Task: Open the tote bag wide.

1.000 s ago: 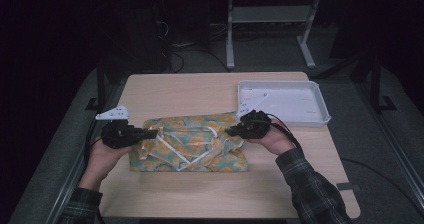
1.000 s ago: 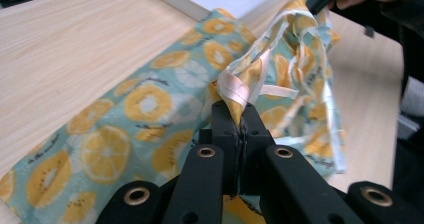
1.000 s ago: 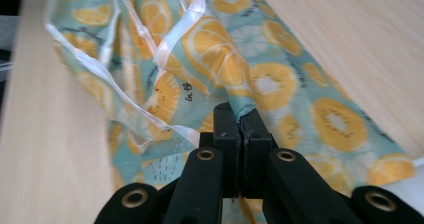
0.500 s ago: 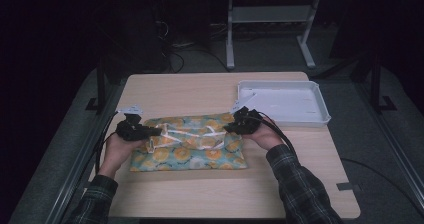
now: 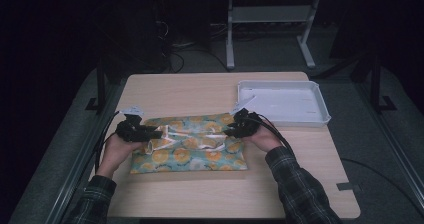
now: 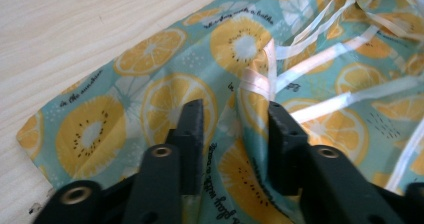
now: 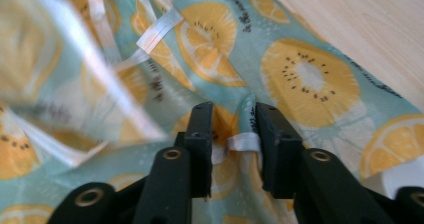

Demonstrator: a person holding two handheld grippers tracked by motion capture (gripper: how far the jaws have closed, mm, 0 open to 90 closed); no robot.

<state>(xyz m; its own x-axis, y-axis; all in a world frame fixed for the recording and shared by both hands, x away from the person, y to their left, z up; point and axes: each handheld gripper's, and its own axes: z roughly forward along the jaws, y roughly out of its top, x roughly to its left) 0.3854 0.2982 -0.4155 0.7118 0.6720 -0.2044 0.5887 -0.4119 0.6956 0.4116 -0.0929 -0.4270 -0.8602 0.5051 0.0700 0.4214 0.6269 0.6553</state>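
Holding the fruit-print cloth [image 5: 192,146] at both ends, we have it spread across the near middle of the counter [image 5: 200,91], a pale ribbon [image 5: 207,140] trailing over its top.

Our left gripper [image 5: 142,132] sits at the cloth's left end; in the left gripper view its jaws stand partly open with a raised fold of the fabric running between them, and we cannot tell whether they pinch it. Our right gripper [image 5: 235,129] is at the right end; in the right gripper view its jaws are narrow, closed on a ridge of cloth with a bit of ribbon caught in it. We judge that gripping opposite ends this way lets us pull the fabric taut or fold it evenly.

On edges, the cloth's near hem lies well inside the counter's near edge, and its far hem leaves a broad bare strip of wood toward the far side. To the far right, the white tray [image 5: 320,96] sits just beside our right gripper, so room on that side is tight. Leftward, the cloth ends a little short of the counter's left edge.
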